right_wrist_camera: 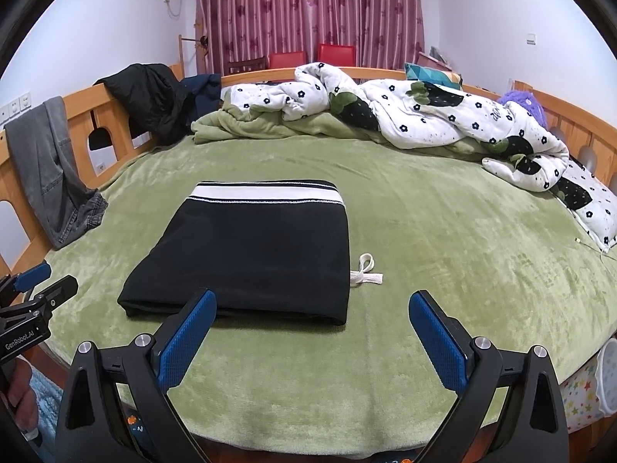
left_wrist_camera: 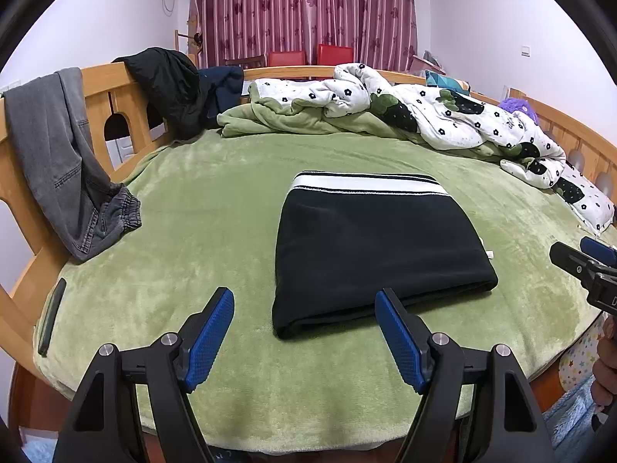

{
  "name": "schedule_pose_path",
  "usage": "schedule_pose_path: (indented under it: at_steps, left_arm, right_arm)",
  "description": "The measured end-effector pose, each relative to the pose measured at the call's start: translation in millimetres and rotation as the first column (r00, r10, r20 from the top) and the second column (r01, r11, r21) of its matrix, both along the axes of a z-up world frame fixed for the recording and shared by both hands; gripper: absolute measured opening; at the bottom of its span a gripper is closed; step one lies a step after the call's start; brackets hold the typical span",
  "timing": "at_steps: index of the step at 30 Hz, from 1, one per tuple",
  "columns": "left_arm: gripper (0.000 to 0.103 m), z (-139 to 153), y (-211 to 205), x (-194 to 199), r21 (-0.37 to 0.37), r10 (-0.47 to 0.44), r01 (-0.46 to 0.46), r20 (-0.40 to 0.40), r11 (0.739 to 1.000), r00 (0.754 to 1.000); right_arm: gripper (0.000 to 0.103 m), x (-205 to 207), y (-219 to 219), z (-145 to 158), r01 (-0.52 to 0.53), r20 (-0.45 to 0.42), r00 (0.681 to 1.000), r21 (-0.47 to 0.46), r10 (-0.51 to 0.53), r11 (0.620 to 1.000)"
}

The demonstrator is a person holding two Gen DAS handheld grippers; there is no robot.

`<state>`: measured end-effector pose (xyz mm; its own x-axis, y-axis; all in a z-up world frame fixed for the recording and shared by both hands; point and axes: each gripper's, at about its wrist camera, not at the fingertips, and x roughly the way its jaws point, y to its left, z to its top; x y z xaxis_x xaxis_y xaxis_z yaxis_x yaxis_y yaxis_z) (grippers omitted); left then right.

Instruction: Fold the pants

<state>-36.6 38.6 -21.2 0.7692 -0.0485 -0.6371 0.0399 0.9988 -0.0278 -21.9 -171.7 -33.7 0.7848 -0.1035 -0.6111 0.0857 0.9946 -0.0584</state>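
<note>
Black pants [left_wrist_camera: 378, 254] with a white striped waistband lie folded into a neat rectangle on the green blanket [left_wrist_camera: 216, 208]; the same folded pants [right_wrist_camera: 250, 254] show a white drawstring [right_wrist_camera: 366, 272] poking out at the right edge. My left gripper [left_wrist_camera: 304, 301] hovers open just short of the pants' near edge, nothing between its blue pads. My right gripper [right_wrist_camera: 312, 305] is open too, over the pants' near right corner, holding nothing. Each gripper appears at the edge of the other's view: the right gripper [left_wrist_camera: 578, 260] and the left gripper [right_wrist_camera: 44, 279].
Grey jeans [left_wrist_camera: 61, 162] hang over the wooden bed rail [left_wrist_camera: 100, 77] at left, with a black jacket [left_wrist_camera: 166, 81] beyond. A flowered quilt [left_wrist_camera: 443, 112] is bunched along the far and right side. A dark phone-like slab [left_wrist_camera: 52, 316] lies at the blanket's left edge.
</note>
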Motion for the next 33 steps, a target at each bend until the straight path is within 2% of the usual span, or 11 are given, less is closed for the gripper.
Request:
schedule_pose_path:
  at_steps: [33]
  left_arm:
    - [0.074, -2.9, 7.8, 1.7, 0.000, -0.004, 0.004, 0.001, 1.000, 1.000]
  right_arm:
    - [0.099, -4.0, 1.0, 0.3, 0.017, 0.005, 1.000, 0.010, -0.017, 1.000]
